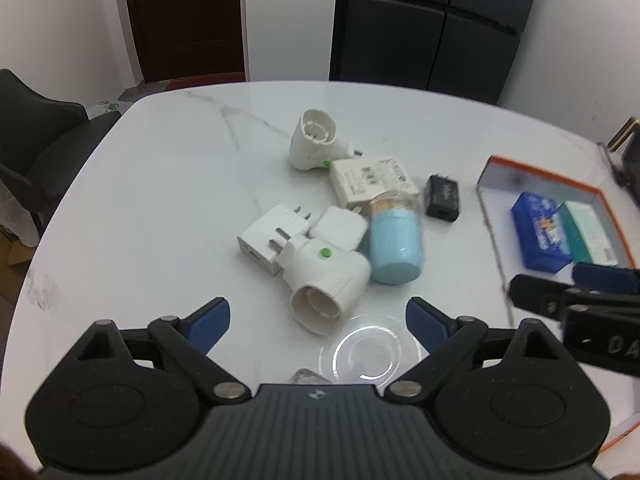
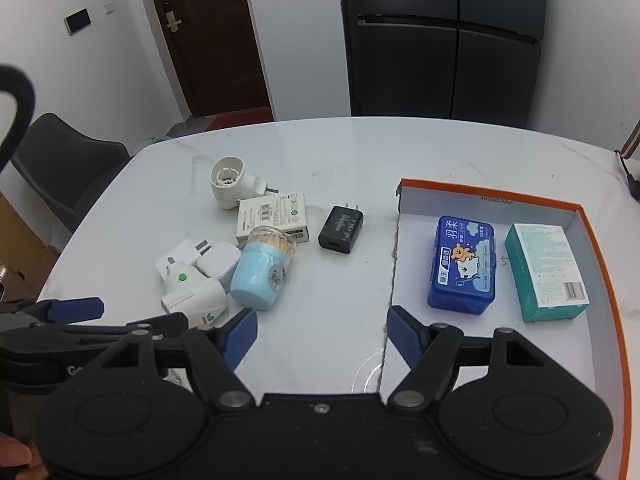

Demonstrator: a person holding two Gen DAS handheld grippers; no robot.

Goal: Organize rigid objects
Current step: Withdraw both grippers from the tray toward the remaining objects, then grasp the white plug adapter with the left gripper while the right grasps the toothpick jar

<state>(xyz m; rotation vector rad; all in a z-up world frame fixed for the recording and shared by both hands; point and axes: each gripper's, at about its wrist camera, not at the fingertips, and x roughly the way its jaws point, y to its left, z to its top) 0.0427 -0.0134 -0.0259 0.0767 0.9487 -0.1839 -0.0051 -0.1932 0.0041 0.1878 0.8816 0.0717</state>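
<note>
A pile lies mid-table: two white plug-in devices (image 1: 326, 280) (image 1: 314, 140), white adapters (image 1: 274, 240), a white box (image 1: 374, 180), a light blue toothpick jar (image 1: 396, 246) on its side and a black charger (image 1: 442, 198). My left gripper (image 1: 318, 320) is open just short of the nearer white device, holding nothing. My right gripper (image 2: 320, 330) is open over the table beside the orange-rimmed tray (image 2: 500, 194), empty. In the tray lie a blue box (image 2: 462, 264) and a teal box (image 2: 546, 272). The jar (image 2: 260, 276) and charger (image 2: 340, 230) sit left of the tray.
The white marble table (image 1: 160, 200) has a dark chair (image 1: 36, 136) at its left. A black fridge (image 2: 440, 40) and a brown door (image 2: 212, 36) stand behind. A clear round lid (image 1: 370, 350) lies by my left gripper. A black cable (image 2: 628, 176) sits far right.
</note>
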